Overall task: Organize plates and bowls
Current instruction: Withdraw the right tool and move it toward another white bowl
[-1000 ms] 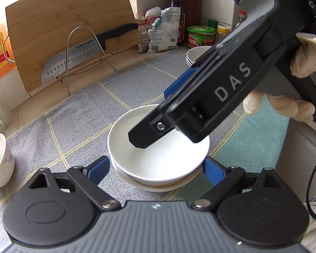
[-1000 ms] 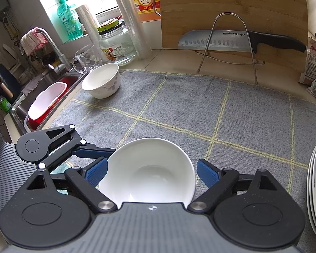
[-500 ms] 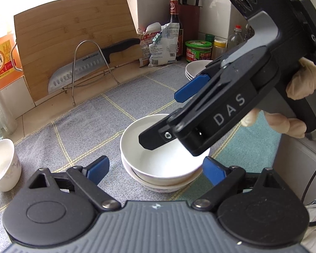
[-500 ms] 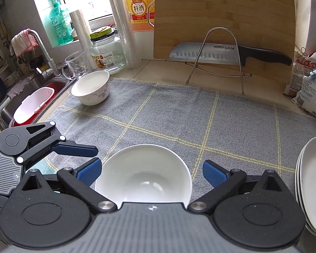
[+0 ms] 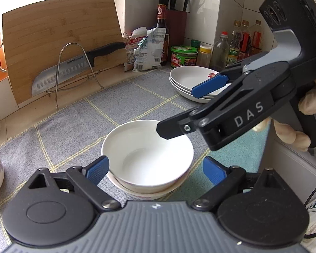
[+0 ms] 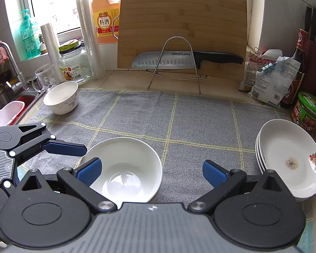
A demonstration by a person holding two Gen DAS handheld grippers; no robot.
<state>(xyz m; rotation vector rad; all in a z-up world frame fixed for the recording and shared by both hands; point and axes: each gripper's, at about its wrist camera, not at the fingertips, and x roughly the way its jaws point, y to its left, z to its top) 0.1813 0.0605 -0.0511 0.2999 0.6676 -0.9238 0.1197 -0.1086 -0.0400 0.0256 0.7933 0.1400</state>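
I'm looking at a kitchen tabletop (image 6: 126, 78) covered by a grey checked mat (image 6: 200, 113), with a bamboo cutting board (image 6: 183, 27) leaning against the back wall and a knife (image 6: 179, 60) resting on a wire stand (image 6: 174, 63) in front of it.

Near the mat's front edge sits the white bowl (image 5: 147, 154), nested in another bowl (image 5: 143, 193) whose rim shows just beneath it. My left claw (image 5: 155, 169) is released, its blue pads standing either side of the bowl with a gap on each side; neither pad presses on it. My right claw (image 6: 150, 169) is spread wide too; from its own camera the left pad overlaps the bowl's rim in view and the right pad hangs over bare mat. In the left view it hangs above the bowl's far rim, nothing gripped, with a gloved hand (image 5: 301, 118) on its handle.

A stack of plates (image 6: 290, 158) sits at the mat's right edge, the top one stained. A patterned bowl (image 6: 61, 98) stands at the mat's far left corner, beside the sink (image 6: 21, 99).
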